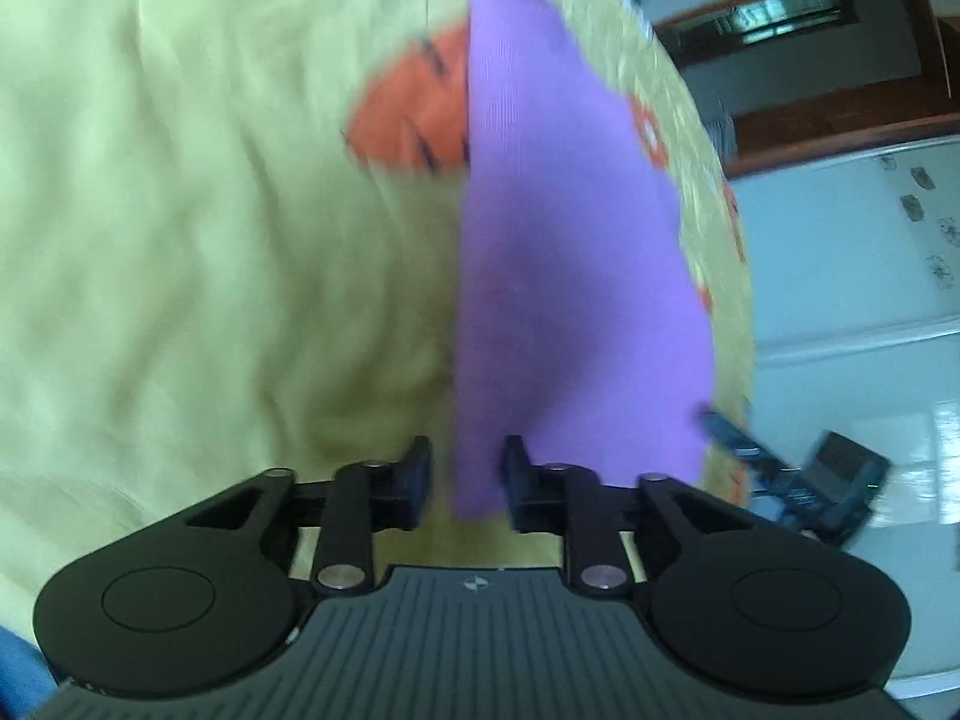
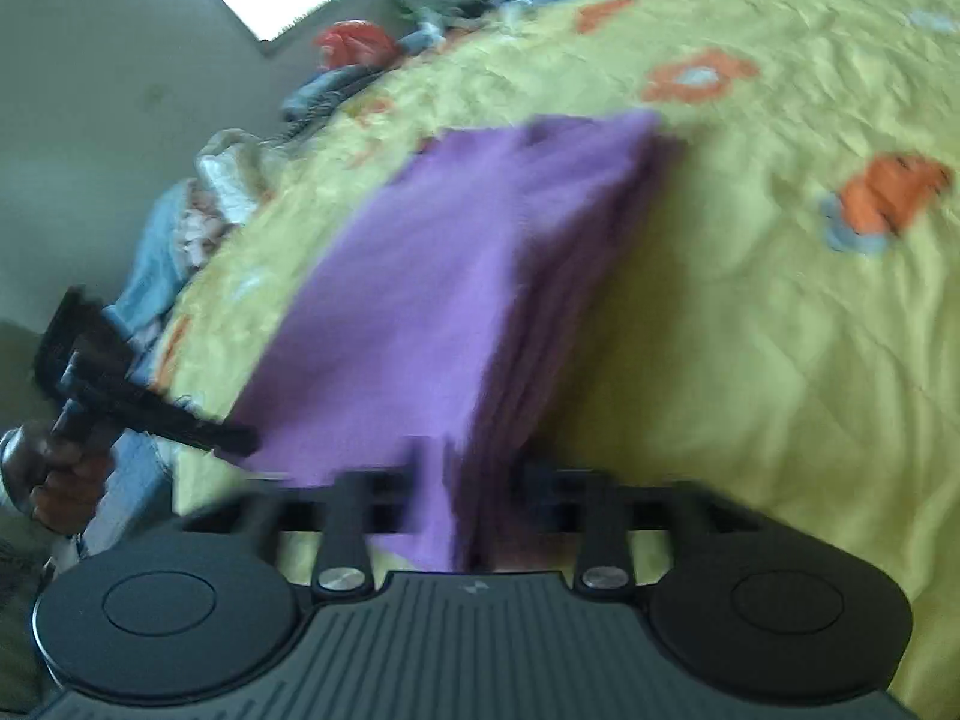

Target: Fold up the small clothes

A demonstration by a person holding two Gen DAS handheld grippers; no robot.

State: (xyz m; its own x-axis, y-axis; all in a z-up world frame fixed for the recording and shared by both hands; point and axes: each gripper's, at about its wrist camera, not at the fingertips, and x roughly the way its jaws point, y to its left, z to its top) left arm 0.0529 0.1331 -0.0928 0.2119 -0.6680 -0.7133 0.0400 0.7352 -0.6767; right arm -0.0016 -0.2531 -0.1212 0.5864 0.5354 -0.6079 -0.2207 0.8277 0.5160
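Open yellow bedspread (image 2: 780, 330) right of the purple cloth (image 2: 432, 276), clothes pile (image 2: 360, 54) crowding the far edge, apparently, view blurred, other gripper (image 2: 144, 396) blocking left.
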